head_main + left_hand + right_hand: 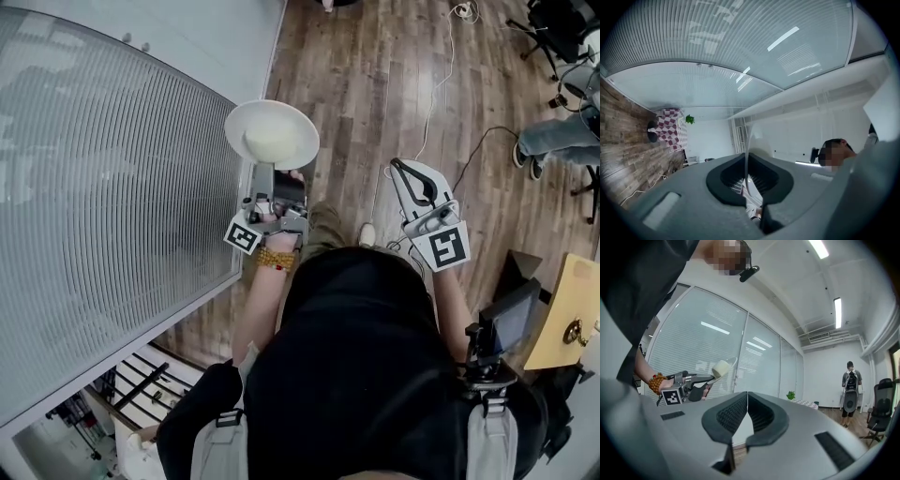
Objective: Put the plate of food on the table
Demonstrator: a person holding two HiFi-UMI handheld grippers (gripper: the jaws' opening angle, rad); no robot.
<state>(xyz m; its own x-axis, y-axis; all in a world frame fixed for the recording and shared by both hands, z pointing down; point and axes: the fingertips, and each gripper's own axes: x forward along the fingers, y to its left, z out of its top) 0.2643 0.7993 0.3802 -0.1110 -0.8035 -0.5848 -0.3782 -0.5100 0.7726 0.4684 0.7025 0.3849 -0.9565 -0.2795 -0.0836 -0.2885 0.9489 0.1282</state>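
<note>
Right gripper (401,170): fingers pressed together, nothing between them.
Left gripper (266,169): fingers clamped on the near rim of the plate (246,117).
Plate: white, carried in the air above the wooden floor (375,84), beside the glass partition (103,206).
Food (270,142): pale lump resting on the plate.
Person (850,385): standing at the room's far end.

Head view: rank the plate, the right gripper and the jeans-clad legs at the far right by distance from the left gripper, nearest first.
1. plate: clamped by its rim in the left gripper, just ahead of it.
2. right gripper: alongside, to the right, shut on nothing.
3. jeans-clad legs: far right edge, well beyond both grippers.
</note>
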